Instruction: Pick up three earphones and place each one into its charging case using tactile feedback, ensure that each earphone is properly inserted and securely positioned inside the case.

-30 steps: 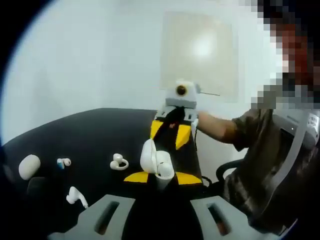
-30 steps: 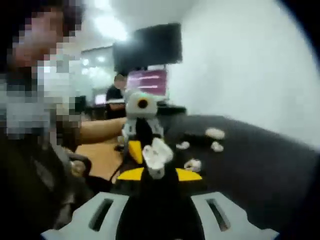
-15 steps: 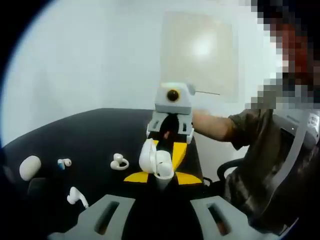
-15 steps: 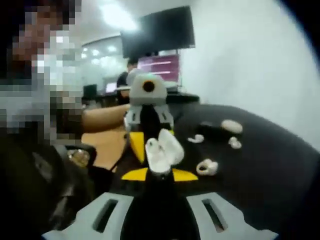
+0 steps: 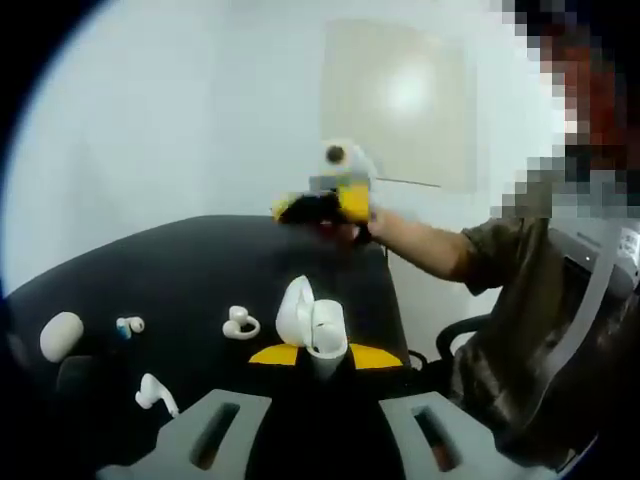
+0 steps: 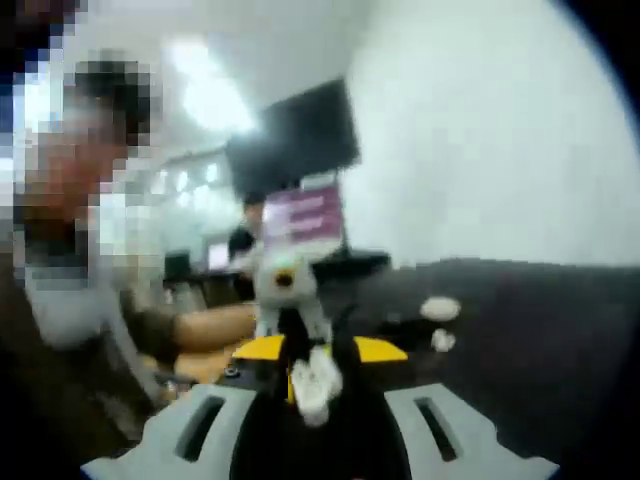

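Two grippers are in play: the left gripper (image 5: 318, 358) has its jaws closed on the open charging case (image 5: 312, 324), so hold it level while the right gripper (image 5: 322, 206), raised beyond it, comes back. Its jaws' state I cannot tell. Left gripper view shows three earphones (image 5: 238, 322) on the desk (image 5: 200, 270) left of the jaws; right gripper view is blurred.

I can't read any text, label, brand or number from here. The lit purple screen (image 6: 303, 212) left of centre in my right gripper view carries something, but it is too blurred to make out. The white earphone cases and earbuds on the dark table show no legible marking.
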`<state>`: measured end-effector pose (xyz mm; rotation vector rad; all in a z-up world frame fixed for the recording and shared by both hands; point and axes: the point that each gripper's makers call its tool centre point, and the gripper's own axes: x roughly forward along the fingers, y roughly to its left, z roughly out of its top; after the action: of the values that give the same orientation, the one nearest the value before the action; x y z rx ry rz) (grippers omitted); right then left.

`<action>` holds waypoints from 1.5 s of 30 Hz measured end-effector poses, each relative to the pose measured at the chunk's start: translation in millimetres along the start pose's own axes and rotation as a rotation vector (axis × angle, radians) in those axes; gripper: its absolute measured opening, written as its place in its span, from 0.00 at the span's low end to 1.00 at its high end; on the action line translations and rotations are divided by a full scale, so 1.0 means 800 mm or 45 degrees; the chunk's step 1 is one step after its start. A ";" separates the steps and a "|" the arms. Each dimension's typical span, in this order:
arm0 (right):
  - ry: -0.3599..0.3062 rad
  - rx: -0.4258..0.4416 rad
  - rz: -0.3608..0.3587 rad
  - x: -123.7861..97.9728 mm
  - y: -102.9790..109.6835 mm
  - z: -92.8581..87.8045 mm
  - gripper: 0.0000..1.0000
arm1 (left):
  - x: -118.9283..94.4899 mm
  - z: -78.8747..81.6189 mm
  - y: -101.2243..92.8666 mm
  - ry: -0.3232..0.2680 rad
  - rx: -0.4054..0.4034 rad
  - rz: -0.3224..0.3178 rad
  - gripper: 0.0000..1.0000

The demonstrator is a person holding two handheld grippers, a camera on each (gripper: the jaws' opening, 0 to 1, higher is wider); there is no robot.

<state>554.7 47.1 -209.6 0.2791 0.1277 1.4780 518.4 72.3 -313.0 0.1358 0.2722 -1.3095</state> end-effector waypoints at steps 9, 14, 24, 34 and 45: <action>0.648 -0.105 -0.307 0.092 -0.078 -0.085 0.20 | 0.000 0.000 0.000 0.000 -0.002 0.002 0.14; 0.725 -0.073 -0.287 0.123 -0.080 -0.108 0.20 | 0.001 0.000 0.000 -0.001 -0.002 0.000 0.14; 0.825 -0.118 -0.290 0.136 -0.075 -0.133 0.12 | 0.003 -0.001 0.000 0.000 0.001 0.004 0.14; 0.403 -0.263 -0.324 0.087 -0.059 -0.033 0.04 | 0.004 0.000 -0.001 0.001 0.001 0.004 0.14; 0.628 -0.122 -0.421 0.063 -0.099 -0.089 0.10 | 0.002 -0.001 0.003 0.002 -0.003 0.016 0.14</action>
<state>617.5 99.6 -294.0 -0.1840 0.4752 1.1934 521.0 71.2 -314.2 0.1363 0.2743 -1.2964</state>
